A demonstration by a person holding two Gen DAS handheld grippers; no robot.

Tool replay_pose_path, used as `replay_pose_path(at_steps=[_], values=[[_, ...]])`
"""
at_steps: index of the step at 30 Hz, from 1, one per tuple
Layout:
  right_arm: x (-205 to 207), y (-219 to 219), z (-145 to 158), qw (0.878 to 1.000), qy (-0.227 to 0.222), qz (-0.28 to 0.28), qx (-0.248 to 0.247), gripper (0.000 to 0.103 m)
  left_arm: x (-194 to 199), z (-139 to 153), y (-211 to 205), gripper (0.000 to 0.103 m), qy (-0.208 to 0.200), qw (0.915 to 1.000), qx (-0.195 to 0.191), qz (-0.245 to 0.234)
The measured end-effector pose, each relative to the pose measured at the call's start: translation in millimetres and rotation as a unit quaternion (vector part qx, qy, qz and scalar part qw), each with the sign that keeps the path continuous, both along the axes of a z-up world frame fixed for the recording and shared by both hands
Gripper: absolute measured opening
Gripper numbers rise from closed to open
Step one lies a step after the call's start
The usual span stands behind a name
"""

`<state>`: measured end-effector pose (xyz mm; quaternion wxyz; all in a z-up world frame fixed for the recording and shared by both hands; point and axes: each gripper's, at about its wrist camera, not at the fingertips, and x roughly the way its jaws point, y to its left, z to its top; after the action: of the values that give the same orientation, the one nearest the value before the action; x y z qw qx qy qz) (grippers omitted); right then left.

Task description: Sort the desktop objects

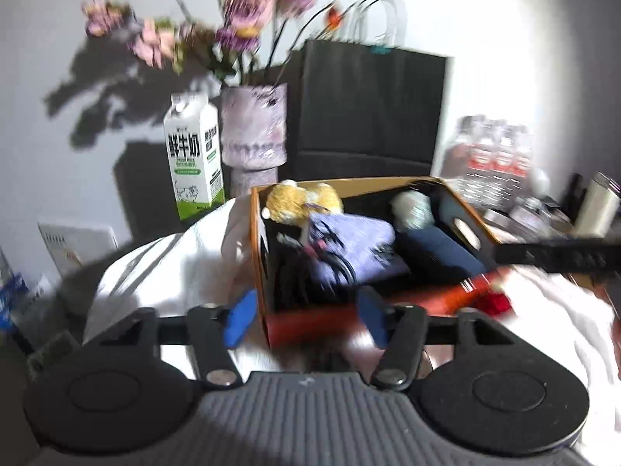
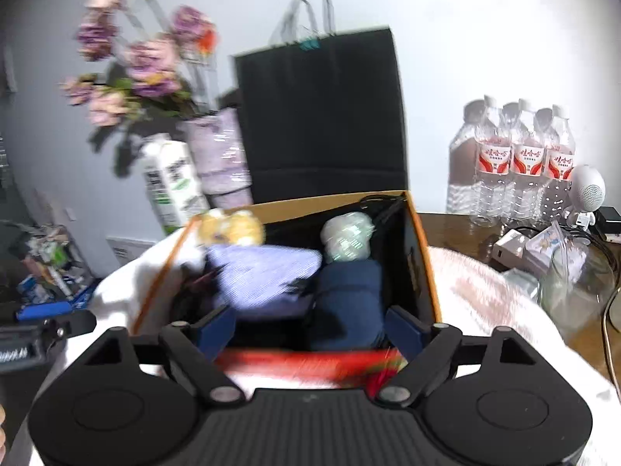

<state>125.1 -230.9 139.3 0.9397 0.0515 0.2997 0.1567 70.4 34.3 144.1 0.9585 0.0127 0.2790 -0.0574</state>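
Carton (image 1: 194,155) reads "鲜牛奶" behind the box (image 1: 268,322); left claw (image 1: 304,316) and right claw (image 2: 310,330) gape empty.

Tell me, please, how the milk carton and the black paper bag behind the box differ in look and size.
The milk carton is white with green print and a cow drawing; the bag is plain black. The carton is narrow and clearly shorter; the bag is wide and rises well above it. The carton has a closed gable top; the bag has pale handles and a teal clip at its top edge. Both stand upright against the wall, on either side of the vase.
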Motion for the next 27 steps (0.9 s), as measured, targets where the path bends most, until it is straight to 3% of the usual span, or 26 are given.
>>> replay_pose_path(at_steps=[6,11,14,20,27], values=[[-97,7,-39,0.999,-0.033,0.011,-0.016,0.093,-109,-28,6,0.066,-0.024,0.9989,-0.034,0.023],[-168,16,-76,0.999,-0.034,-0.010,-0.030,0.093,-152,-56,11,0.066,0.025,0.9959,-0.083,0.025],[-200,19,-92,0.999,-0.021,-0.015,-0.021,0.093,-173,-72,5,0.065,0.041,0.9965,-0.072,0.011],[-249,21,-115,0.997,-0.026,-0.020,-0.067,0.093,-197,-96,-9,0.066,0.054,0.9975,-0.045,-0.002],[-252,26,-110,0.998,-0.034,-0.012,-0.053,0.093,-195,-107,-24,0.066,0.040,0.9990,-0.015,-0.009]])
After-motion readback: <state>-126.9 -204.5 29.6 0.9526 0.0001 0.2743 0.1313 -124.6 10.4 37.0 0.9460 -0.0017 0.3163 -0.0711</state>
